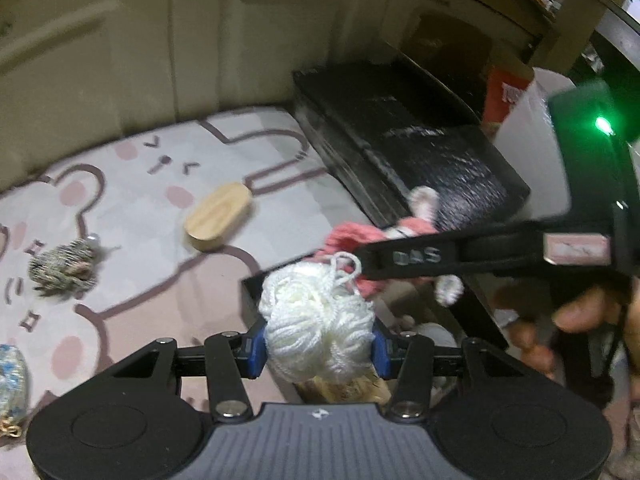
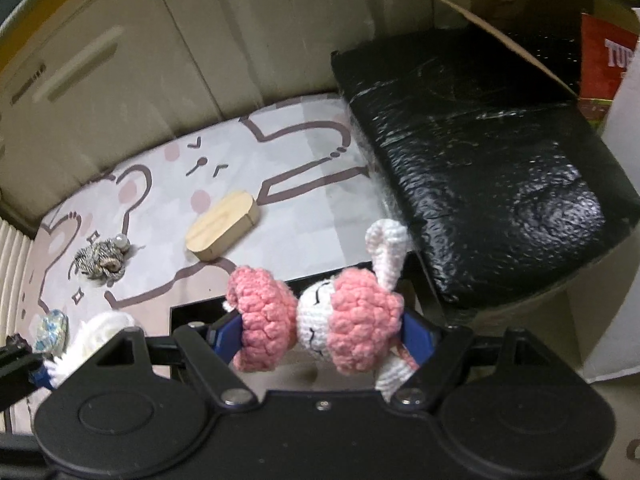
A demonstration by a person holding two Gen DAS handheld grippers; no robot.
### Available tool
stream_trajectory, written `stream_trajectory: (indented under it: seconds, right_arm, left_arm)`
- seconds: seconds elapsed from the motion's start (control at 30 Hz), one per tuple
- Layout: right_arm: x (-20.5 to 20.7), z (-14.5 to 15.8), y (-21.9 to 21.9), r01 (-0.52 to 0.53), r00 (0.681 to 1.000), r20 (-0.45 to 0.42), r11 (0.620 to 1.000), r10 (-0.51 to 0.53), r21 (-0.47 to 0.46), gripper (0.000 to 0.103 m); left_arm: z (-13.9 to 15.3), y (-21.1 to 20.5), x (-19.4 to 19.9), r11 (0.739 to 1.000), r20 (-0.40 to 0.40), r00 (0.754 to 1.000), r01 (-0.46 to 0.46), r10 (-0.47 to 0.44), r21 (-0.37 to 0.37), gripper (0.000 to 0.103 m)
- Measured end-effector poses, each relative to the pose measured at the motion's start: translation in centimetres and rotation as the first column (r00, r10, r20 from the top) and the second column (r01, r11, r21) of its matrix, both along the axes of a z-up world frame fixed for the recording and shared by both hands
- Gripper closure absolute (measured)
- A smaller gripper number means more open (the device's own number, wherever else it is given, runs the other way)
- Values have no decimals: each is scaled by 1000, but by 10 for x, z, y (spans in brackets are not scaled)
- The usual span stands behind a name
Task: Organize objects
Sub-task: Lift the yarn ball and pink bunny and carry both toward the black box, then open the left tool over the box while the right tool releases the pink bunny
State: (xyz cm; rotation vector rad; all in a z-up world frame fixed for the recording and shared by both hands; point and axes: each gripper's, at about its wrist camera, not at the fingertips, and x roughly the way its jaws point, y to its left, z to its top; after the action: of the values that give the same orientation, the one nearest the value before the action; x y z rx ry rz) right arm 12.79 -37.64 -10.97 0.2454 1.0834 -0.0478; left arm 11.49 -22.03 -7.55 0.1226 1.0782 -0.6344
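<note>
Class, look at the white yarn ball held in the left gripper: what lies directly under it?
Under the white yarn ball, clamped in the left gripper, sits an open black box. Something tan and fuzzy shows inside; the yarn and gripper cover the rest.

Two hand-held grippers, both matte black, share one build: a ribbed grey centre plate flanked by round black discs, with folding link arms fixed by silver screw heads. The left gripper (image 1: 320, 346) carries blue pads on its fingers (image 1: 256, 346); the right gripper (image 2: 322, 334) has the same blue pads (image 2: 228, 334). Seen from the left camera, the right tool's long black body bears pale lettering, a pink label and a glowing green light above a bare hand (image 1: 576, 312).
</note>
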Motion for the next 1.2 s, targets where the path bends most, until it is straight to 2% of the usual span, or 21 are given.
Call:
stream_trajectory:
  seconds: [0.13, 0.27, 0.43, 0.47, 0.5, 0.57, 0.6, 0.8, 1.0, 1.2]
  right_arm:
    - [5, -6, 1, -6, 1000, -20, 1000, 6, -5, 20]
    - [6, -8, -4, 20, 999, -30, 1000, -19, 10, 20]
    - [7, -8, -10, 44, 999, -26, 998, -43, 41, 20]
    - [7, -9, -10, 43, 999, -27, 998, -42, 41, 20]
    - [7, -9, -9, 41, 999, -29, 998, -39, 41, 20]
    - [7, -11, -9, 35, 999, -34, 999, -34, 38, 20]
    - [8, -11, -9, 35, 999, -35, 999, -34, 37, 20]
    - [9, -12, -11, 48, 998, -37, 998, -46, 43, 17]
    - [7, -15, -9, 48, 998, -52, 998, -46, 31, 11]
    - [1, -7, -14, 78, 997, -21, 995, -76, 56, 6]
  left_arm:
    - [-8, -9, -1, 1000, -43, 999, 25, -26, -17, 53]
    - [-16, -13, 5, 997, -120, 993, -33, 24, -74, 53]
    - [-27, -17, 10, 987, -180, 980, -108, 86, -116, 53]
    - [-28, -17, 10, 986, -183, 978, -122, 99, -117, 49]
    - [-29, -16, 11, 985, -179, 978, -131, 110, -113, 46]
    - [-29, -17, 12, 988, -159, 981, -128, 113, -87, 26]
    - [-28, -17, 12, 989, -144, 983, -126, 114, -77, 23]
    - [-24, -11, 15, 990, -106, 985, -139, 134, -36, 21]
    - [-22, -7, 17, 988, -82, 984, -156, 157, 10, 19]
    - [-22, -4, 16, 986, -64, 984, -164, 166, 39, 16]
